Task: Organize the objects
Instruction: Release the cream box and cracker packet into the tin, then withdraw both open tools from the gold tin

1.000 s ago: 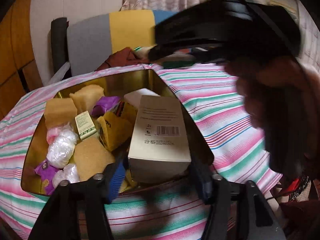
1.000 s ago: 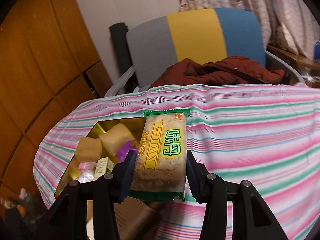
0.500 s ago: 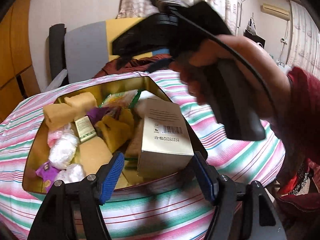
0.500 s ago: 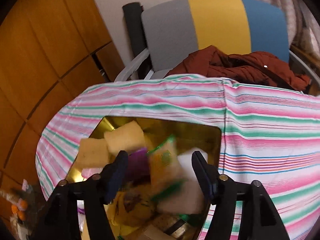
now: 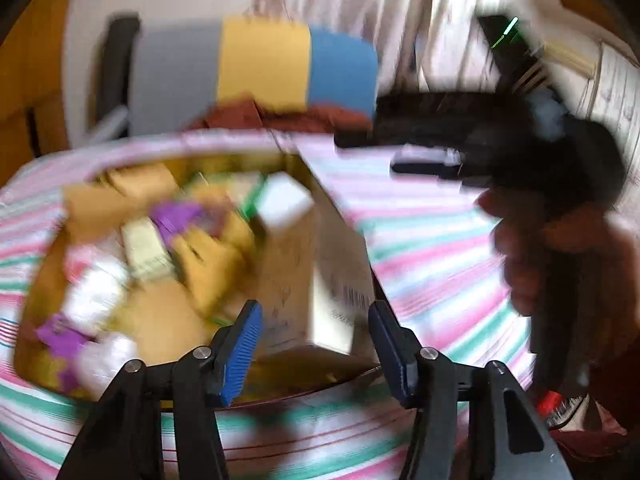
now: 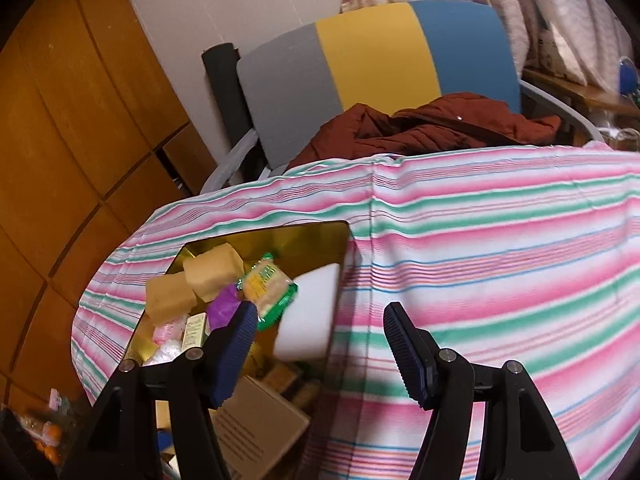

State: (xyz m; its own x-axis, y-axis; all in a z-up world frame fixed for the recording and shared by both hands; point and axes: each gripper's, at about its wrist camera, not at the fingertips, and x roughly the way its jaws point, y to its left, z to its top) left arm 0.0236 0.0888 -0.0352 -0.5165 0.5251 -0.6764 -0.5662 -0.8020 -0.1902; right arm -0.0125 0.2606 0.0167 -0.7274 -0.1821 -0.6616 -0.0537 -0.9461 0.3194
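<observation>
A gold tin [image 6: 312, 236] sits on the striped tablecloth, full of snacks: yellow sponge-like blocks [image 6: 212, 270], a green-edged cracker packet [image 6: 268, 290], a white block [image 6: 310, 316] and a beige carton [image 5: 316, 280]. My left gripper [image 5: 316, 354] is open at the tin's near rim, its fingers either side of the tilted carton without gripping it. My right gripper [image 6: 320, 354] is open and empty above the tin's right edge. It shows in the left wrist view [image 5: 460, 148] held in a hand. The left view is blurred.
The table [image 6: 500, 248] is covered with a pink, green and white striped cloth. Behind it stands a grey, yellow and blue chair [image 6: 372, 68] with a brown jacket [image 6: 432, 128] on the seat. Wooden panelling [image 6: 60, 140] is at left.
My right gripper has let go of the cracker packet, which now lies in the tin, and drawn back to the right. My left gripper has opened off the beige carton, which tilts in the tin.
</observation>
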